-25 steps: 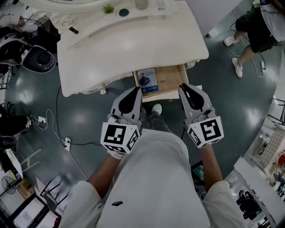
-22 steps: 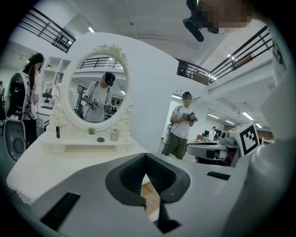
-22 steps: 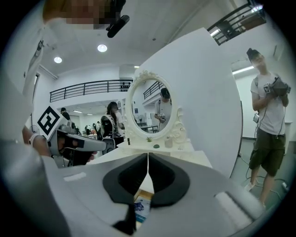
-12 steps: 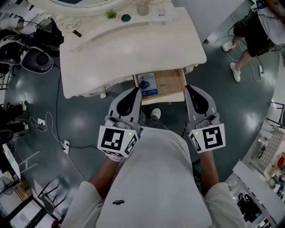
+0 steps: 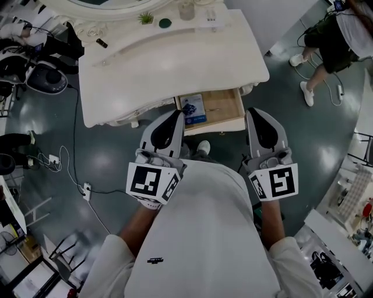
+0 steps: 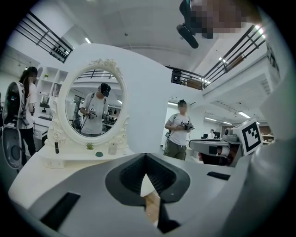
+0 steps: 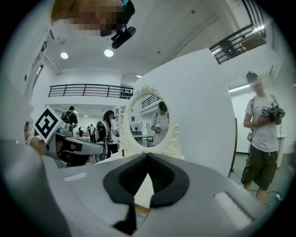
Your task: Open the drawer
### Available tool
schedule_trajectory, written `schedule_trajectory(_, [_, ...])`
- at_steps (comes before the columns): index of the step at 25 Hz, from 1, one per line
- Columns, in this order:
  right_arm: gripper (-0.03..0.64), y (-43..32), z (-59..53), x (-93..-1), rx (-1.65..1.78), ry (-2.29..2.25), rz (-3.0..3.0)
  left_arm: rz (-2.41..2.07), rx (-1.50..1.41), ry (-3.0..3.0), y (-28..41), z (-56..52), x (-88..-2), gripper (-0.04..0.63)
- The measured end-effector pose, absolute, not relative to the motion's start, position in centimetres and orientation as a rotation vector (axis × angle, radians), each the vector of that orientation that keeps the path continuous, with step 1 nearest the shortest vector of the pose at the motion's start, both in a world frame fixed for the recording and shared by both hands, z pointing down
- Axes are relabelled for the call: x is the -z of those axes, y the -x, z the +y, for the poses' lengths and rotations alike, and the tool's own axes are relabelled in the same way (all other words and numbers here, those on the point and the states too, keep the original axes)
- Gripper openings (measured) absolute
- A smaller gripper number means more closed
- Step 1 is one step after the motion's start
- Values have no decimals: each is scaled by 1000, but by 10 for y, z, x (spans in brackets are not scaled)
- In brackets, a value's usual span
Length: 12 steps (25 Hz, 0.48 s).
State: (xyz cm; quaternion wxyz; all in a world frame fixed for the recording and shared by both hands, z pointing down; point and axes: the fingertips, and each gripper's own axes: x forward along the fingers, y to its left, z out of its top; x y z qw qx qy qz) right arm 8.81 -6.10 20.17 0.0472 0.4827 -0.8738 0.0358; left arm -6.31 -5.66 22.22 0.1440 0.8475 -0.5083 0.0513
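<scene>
The white dressing table [image 5: 175,58] has its drawer [image 5: 224,106] pulled out at the front, showing a wooden bottom. A blue booklet [image 5: 193,109] lies in the drawer's left part. My left gripper [image 5: 178,115] hangs above the drawer's left front corner, shut and empty. My right gripper [image 5: 252,112] hangs off the drawer's right front corner, also shut with nothing in it. In the left gripper view the left gripper [image 6: 146,156] has its tips meeting, with a strip of drawer wood below. The right gripper view shows the right gripper [image 7: 148,156] the same way.
On the tabletop's far edge stand a small plant [image 5: 145,17], a green dish [image 5: 165,23] and a cup [image 5: 186,9] below an oval mirror [image 6: 92,106]. A person [image 5: 332,35] stands on the floor at the right. Cables and a power strip [image 5: 88,187] lie left.
Both grippers have risen from the drawer toward the head camera and look larger. The drawer stays open with the booklet in place.
</scene>
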Motion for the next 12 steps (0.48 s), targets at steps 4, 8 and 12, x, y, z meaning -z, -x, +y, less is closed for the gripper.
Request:
schedule_trajectory(4, [11,-88,-59,-199,-114,-1483,-2671,-1468,-147,-2445,66,-54,-217,8])
schedule_trajectory(8, [11,-88,-58,-198,-121,-1508,-2679,-1472,-140,-2446,68,-53,-216,9])
schedule_trajectory(12, [11,-87,-54,-200,-125,-1509,-2681,-1473,-139,-2446,69,-50,-216,8])
